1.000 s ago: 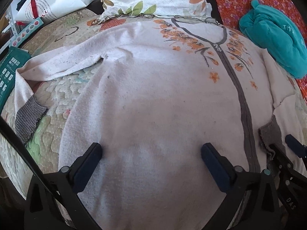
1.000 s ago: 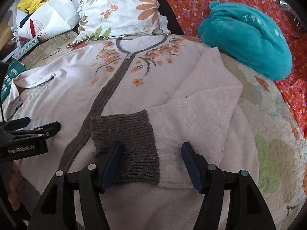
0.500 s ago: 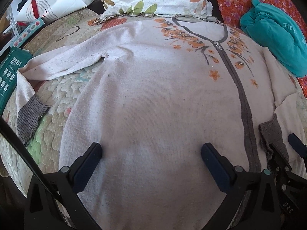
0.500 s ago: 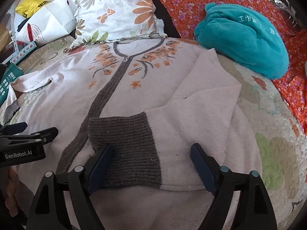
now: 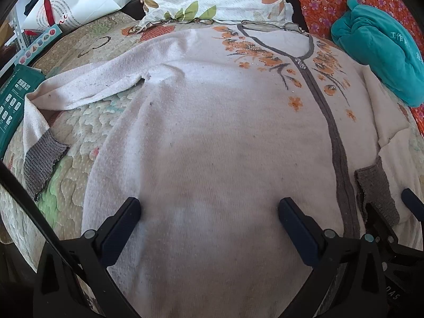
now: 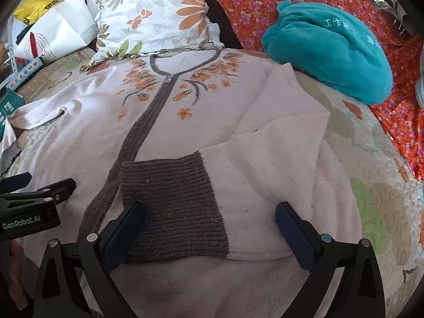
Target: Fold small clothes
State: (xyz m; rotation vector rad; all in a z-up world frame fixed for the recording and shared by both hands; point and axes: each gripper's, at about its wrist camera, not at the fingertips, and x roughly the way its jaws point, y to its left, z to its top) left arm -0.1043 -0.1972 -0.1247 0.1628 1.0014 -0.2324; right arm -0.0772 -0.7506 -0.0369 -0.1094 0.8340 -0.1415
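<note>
Both the left hand-held gripper (image 5: 209, 222) and the right hand-held gripper (image 6: 209, 225) hover spread, empty; the folded sleeve (image 6: 238, 185) could slide off the cardigan (image 5: 212, 132) if bumped.

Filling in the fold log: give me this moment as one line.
garment: cardigan flat on bed | right sleeve folded across front | left sleeve still out | left tongs open | right tongs open

Sweater (image 5: 212, 132) — soft matt knit, ribbed cuff (image 6: 172, 206); quilt (image 6: 371, 212) — stitched, puckered cloth.
</note>
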